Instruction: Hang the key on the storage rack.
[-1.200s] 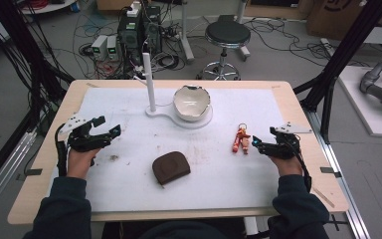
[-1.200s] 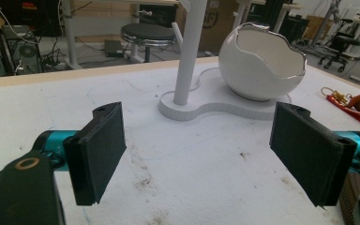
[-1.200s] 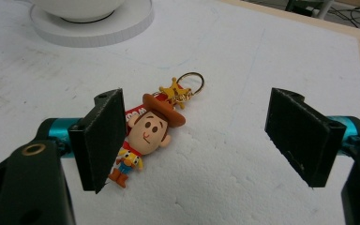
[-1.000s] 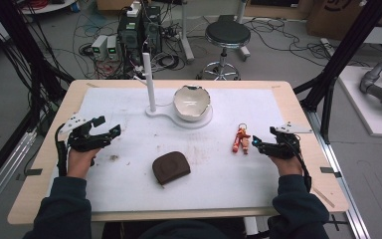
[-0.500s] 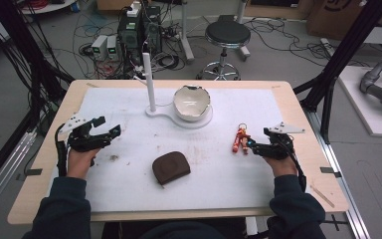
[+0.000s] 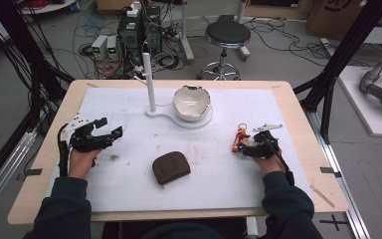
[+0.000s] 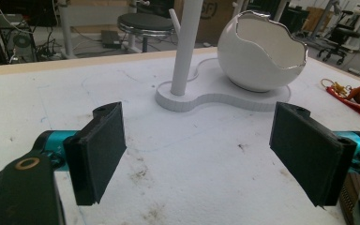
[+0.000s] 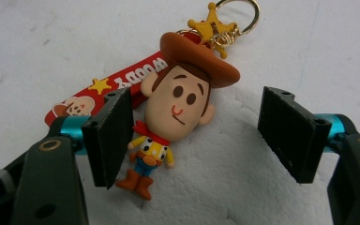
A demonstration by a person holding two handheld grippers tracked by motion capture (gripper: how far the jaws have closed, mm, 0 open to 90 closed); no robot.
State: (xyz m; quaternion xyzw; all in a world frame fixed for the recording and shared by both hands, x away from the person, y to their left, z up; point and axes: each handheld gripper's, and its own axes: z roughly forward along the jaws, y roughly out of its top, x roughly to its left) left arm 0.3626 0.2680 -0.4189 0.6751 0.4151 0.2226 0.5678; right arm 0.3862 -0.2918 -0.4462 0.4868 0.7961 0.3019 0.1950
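High view: a wooden counter [image 6: 298,107] under a white mat [image 6: 229,174], with a person's sleeved forearms coming in over the near edge. The left gripper [image 6: 110,135] rests toward the left edge, its fingers [image 7: 101,150] wide apart with only bare, lightly stained mat between them. Well ahead of it, toward the far edge, a white stand [image 6: 176,117] carries an upright post [image 6: 149,82] and an egg-shaped bowl [image 6: 192,103] with a jagged rim; in the left gripper view the post [image 7: 189,44] and bowl [image 7: 260,54] stand side by side on their shared base, right across that gripper's line ahead. A brown pouch [image 6: 170,168] lies near the middle of the counter, toward the near edge, apart from both grippers.

The right gripper [image 6: 240,148] sits toward the right edge, touching or just short of a keychain [image 6: 239,138]. Right gripper view shows the keychain [image 8: 176,112] as a cowboy figure with a brown hat, a yellow star charm [image 8: 211,26] and a gold ring [image 8: 246,14] at its top, lying flat over a red strap [image 8: 122,91]. The fingers [image 8: 288,133] are spread, not clamped: the figure's body lies just beside one pad, which overlaps the strap, while the other pad stands clear on open mat.

Beyond the far edge the floor holds a stool [image 6: 227,37], power boxes [image 6: 105,47] and tangled cables.
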